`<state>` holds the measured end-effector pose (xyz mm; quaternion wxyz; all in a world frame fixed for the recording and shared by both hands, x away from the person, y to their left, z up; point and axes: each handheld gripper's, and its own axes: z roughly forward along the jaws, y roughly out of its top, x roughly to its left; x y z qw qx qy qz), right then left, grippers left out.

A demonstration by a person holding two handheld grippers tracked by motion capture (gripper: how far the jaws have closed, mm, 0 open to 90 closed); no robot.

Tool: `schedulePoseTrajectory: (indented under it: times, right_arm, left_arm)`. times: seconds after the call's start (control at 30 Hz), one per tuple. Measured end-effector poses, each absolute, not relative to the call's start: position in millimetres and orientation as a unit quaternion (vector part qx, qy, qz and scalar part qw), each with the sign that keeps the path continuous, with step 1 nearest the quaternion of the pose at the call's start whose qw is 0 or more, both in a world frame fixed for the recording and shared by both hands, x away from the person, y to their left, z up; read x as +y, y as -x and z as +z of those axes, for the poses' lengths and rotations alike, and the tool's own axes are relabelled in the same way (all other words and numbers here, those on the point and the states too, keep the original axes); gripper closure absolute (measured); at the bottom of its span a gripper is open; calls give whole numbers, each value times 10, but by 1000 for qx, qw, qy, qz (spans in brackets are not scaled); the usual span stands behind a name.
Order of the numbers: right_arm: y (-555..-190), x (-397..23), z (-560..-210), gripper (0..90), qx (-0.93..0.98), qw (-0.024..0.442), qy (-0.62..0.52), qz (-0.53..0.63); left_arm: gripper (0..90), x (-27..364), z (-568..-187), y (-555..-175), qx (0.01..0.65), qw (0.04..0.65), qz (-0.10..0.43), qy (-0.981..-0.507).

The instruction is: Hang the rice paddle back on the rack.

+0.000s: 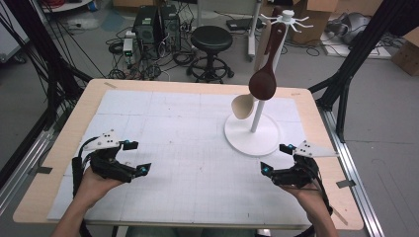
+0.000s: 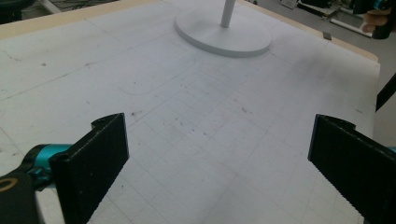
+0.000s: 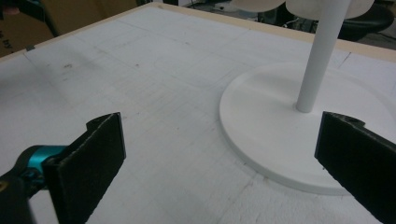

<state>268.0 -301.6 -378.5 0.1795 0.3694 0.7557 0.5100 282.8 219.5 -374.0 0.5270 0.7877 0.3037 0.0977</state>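
Note:
A white rack [image 1: 252, 136] with a round base [image 2: 223, 35] [image 3: 275, 126] and a thin pole stands right of the table's middle. From its top hooks hang a dark brown wooden spoon [image 1: 264, 81] and a pale wooden spoon [image 1: 243, 105]. My left gripper [image 1: 138, 157] rests low over the mat near the front left, open, nothing between its black pads [image 2: 93, 158]. My right gripper [image 1: 275, 158] is held near the front right, just in front of the rack's base, open and empty; its pads [image 3: 88, 158] frame the base and pole.
A white gridded mat [image 1: 188, 148] covers most of the wooden table [image 1: 54, 163]. Beyond the far edge stand a black stool [image 1: 211, 42], computer towers [image 1: 158, 24] with cables, and cardboard boxes. Black frame legs flank both sides.

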Motion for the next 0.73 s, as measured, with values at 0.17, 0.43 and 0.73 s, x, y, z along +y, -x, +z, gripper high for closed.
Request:
schedulePoseTrajectory:
  times: [0.17, 0.43, 0.73]
  right_arm:
    - [-2611, -3058, -3857, 10, 756, 176, -374, 508]
    - [-2509, -3123, -3934, 11, 754, 171, -380, 508]
    - [-2427, -3151, -4030, 11, 750, 166, -381, 515]
  left_arm:
    - [57, 2217, -3752, -2832, 307, 525, 98, -788]
    - [57, 2248, -3776, -2836, 311, 525, 97, -786]
    - [57, 2257, -3803, -2846, 312, 520, 97, -789]
